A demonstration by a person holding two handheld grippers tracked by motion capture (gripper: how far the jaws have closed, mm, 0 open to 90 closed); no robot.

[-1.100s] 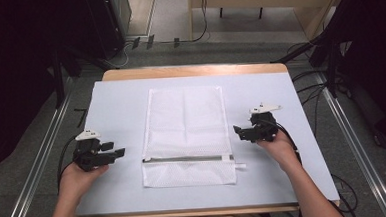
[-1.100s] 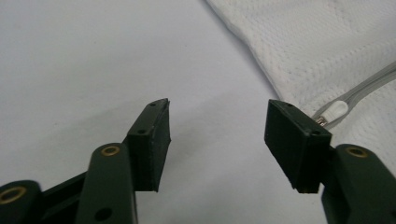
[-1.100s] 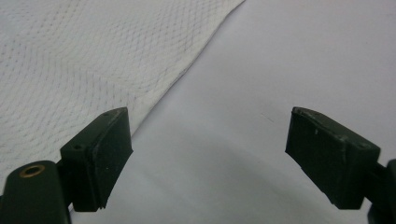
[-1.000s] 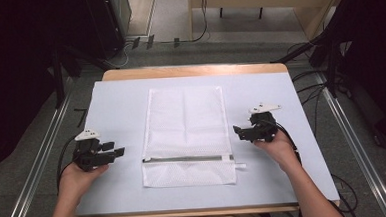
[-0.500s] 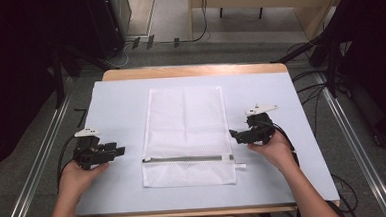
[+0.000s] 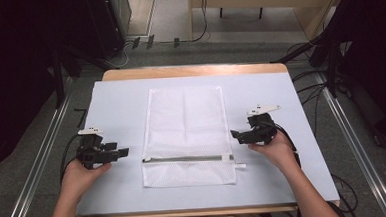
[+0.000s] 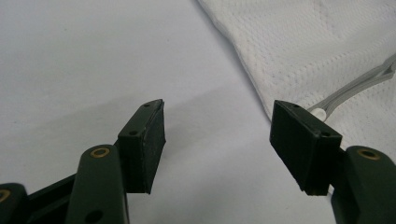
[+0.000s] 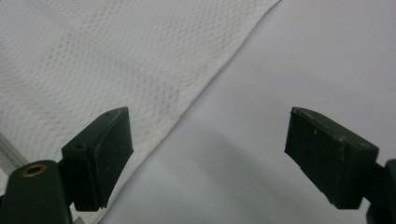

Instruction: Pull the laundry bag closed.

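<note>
Two black grippers, left [image 6: 124,152] and right [image 6: 234,134], jaws spread, empty, flanking flat white honeycomb-mesh zipper bag [image 6: 186,124] on smooth table [image 6: 115,102].

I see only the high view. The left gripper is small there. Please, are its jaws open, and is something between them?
Observer: In the left gripper view the left gripper has just been opening; its jaws stand wide, with bare table cover between them.
Operator: Is the mesh bag near it?
Observer: Yes, the mesh bag lies past one jaw, its grey zipper ending there, untouched.
Operator: And the right one?
Observer: The right gripper is open too; the bag's edge runs beside one jaw.
</note>
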